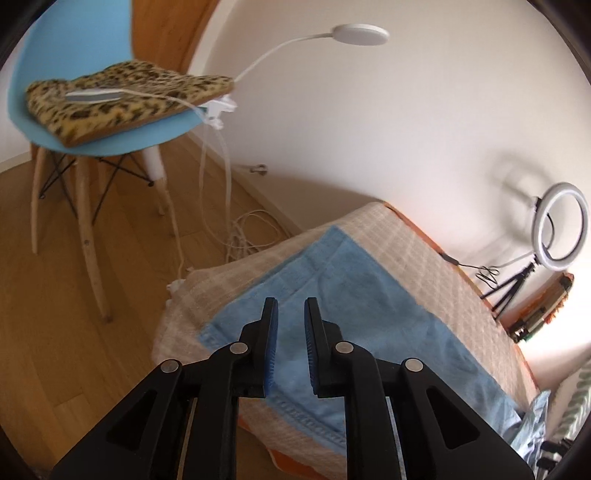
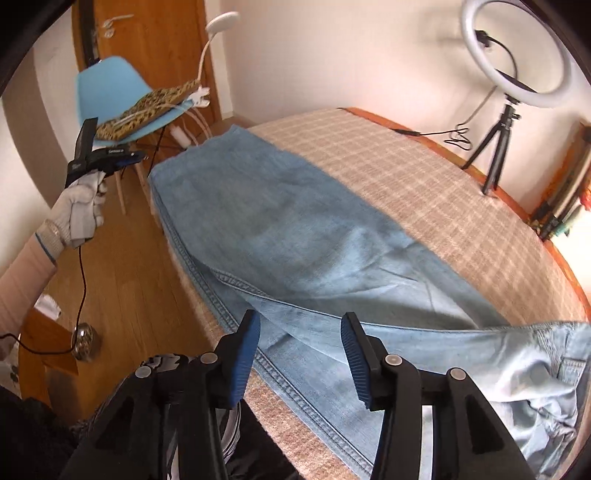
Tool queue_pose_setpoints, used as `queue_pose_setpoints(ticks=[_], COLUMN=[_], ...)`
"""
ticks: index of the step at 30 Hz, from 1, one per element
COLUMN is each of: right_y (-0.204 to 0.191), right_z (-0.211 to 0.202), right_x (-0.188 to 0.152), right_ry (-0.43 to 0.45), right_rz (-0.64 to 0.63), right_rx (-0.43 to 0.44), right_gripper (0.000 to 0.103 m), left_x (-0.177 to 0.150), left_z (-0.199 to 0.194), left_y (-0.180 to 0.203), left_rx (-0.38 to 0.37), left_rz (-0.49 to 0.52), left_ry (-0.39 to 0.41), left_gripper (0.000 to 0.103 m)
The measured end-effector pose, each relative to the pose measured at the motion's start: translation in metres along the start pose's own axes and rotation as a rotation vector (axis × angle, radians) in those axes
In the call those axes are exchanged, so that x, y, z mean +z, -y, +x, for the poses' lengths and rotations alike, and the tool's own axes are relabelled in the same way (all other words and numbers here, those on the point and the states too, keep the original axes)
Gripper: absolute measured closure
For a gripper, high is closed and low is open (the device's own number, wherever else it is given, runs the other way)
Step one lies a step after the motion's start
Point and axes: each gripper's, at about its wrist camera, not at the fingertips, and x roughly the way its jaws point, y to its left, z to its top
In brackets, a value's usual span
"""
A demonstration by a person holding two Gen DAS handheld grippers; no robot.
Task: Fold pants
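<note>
Light blue jeans [image 2: 277, 221] lie flat, legs one over the other, along the near side of a table covered with a beige checked cloth [image 2: 406, 177]. The waist end is bunched at the lower right. My right gripper [image 2: 301, 319] hovers over the stitched side seam, open, with nothing between its pads. In the left wrist view the hem end of the jeans [image 1: 351, 280] lies at the table's corner. My left gripper [image 1: 291, 306] stands above it, jaws slightly apart and empty. In the right wrist view a gloved hand [image 2: 79, 210] holds the left gripper [image 2: 107, 157] off the table's left end.
A blue chair [image 1: 74, 122] with a leopard cushion and a clamped white lamp [image 1: 360, 35] stands on the wooden floor, cables [image 1: 243, 236] trailing beside it. A ring light on a tripod [image 2: 517, 55] stands at the table's far edge. Books [image 2: 565, 199] line the right wall.
</note>
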Motion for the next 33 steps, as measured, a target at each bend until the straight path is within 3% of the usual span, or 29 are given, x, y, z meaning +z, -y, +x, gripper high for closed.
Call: queue_pose_setpoints(ticks=[1,3,9,16,21,22,27,33], right_y=[0.008,0.026,0.087,0.149,0.184,0.19,0.213,0.241], right_z=[-0.008,-0.021,-0.068,-0.141,-0.175,-0.18,-0.207,-0.227], right_x=[-0.005,-0.016,-0.066,-0.135,-0.175,-0.182,-0.211,-0.247], right_ry=[0.017,0.037,0.057,0.109,0.131,0.135,0.143,0.137], right_rz=[0.034,0.109,0.348,0.585,0.723,0.745,0.796,0.837], right_rx=[-0.019,-0.06,-0.215,-0.369,-0.431,-0.433,-0.472,-0.508], right_gripper=[0.05,0.047,0.045,0.028,0.028,0.028,0.028,0.026], left_x=[0.003,0.005,-0.014,-0.061,-0.107,-0.118,-0.175,-0.232], left_z=[0.002,0.01,0.052,0.082,0.089,0.091,0.102,0.132], left_y=[0.018,0.058,0.192,0.337,0.423,0.44,0.515,0.574], left_rx=[-0.046,-0.15,-0.413,-0.599,-0.687,-0.697,-0.726,-0.693], left_rz=[0.029,0.09,0.253,0.398,0.525,0.547,0.653,0.733], left_ry=[-0.02,-0.068,-0.25,-0.448,-0.566,-0.593,-0.721,-0.848], left_gripper=[0.068,0.059,0.05,0.043,0.04,0.036,0.035,0.033])
